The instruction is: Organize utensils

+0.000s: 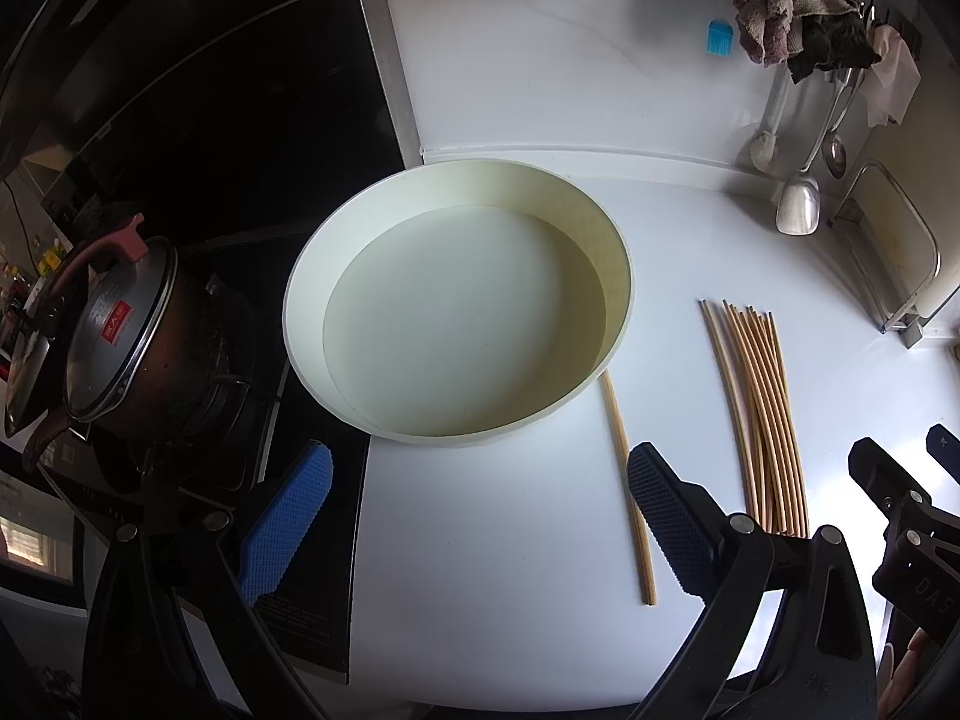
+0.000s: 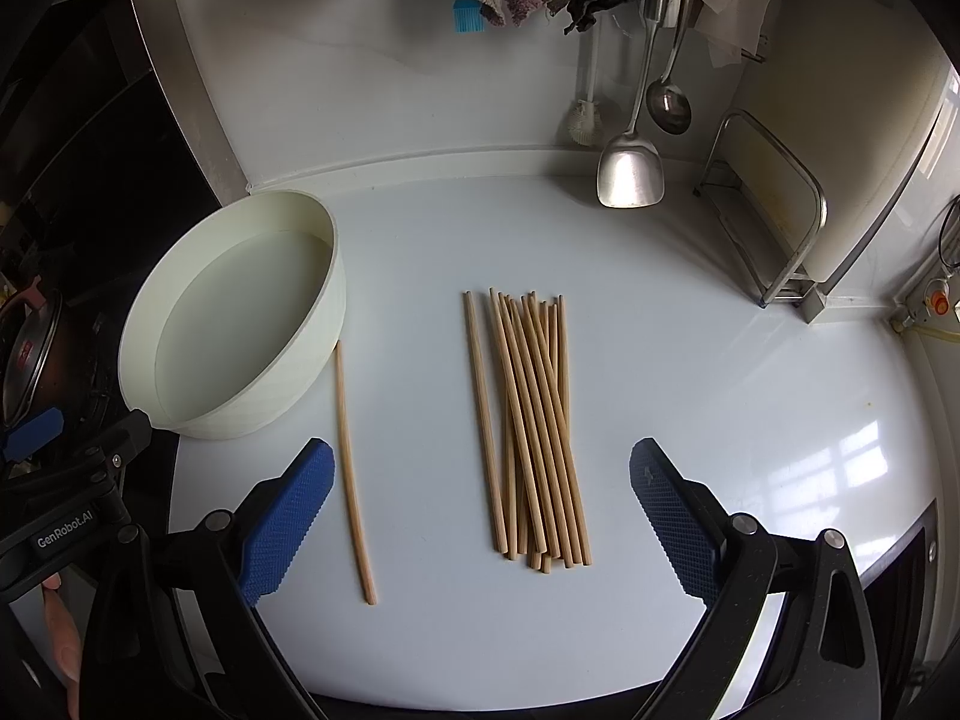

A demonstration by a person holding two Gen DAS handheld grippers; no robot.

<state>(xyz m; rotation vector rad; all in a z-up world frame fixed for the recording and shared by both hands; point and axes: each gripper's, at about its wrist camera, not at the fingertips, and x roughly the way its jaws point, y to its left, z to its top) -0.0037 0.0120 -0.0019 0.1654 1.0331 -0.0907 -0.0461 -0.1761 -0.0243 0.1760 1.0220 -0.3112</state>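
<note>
A pile of several wooden chopsticks (image 2: 531, 426) lies on the white counter, also in the left wrist view (image 1: 762, 414). One single chopstick (image 2: 351, 474) lies apart to its left, beside a round cream tub (image 2: 180, 402) that holds nothing; both also show in the left wrist view, the chopstick (image 1: 627, 480) and the tub (image 1: 618, 276). My right gripper (image 2: 480, 516) is open and empty above the counter, its jaws standing wide around the pile and the single chopstick. My left gripper (image 1: 480, 516) is open and empty just in front of the tub.
A black stove with a lidded pot (image 1: 114, 336) is at the left. A steel spatula (image 2: 630, 168), ladle (image 2: 669, 102), brush and cloths hang on the back wall. A board in a wire rack (image 2: 774, 210) stands at the right.
</note>
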